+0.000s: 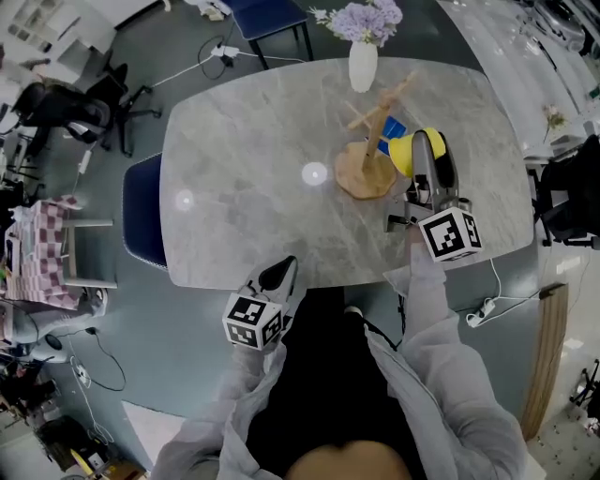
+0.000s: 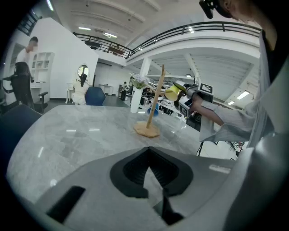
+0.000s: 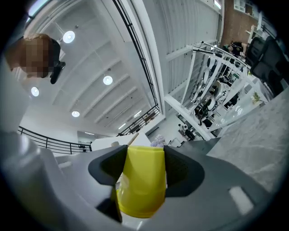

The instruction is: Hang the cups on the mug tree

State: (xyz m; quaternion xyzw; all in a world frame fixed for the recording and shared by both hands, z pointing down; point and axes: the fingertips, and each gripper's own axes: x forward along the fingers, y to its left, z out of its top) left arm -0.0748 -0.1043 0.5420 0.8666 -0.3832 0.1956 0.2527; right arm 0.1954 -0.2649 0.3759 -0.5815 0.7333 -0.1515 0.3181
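Observation:
The wooden mug tree (image 1: 373, 141) stands on the marble table (image 1: 244, 178), right of centre. It shows far ahead in the left gripper view as the mug tree (image 2: 154, 101). A blue cup (image 1: 394, 126) sits just behind it. My right gripper (image 1: 419, 155) is shut on a yellow cup (image 1: 404, 152), held right beside the tree's right side. In the right gripper view the yellow cup (image 3: 141, 180) fills the jaws of my right gripper (image 3: 144, 153), with a wooden peg tip (image 3: 132, 138) just beyond. My left gripper (image 1: 278, 274) hovers at the table's near edge, shut and empty, seen as my left gripper (image 2: 147, 151).
A white vase of lilac flowers (image 1: 363, 56) stands behind the tree. A blue chair (image 1: 141, 214) is tucked in at the table's left end and another (image 1: 267, 17) at the far side. A power strip (image 1: 483, 315) lies on the floor to the right.

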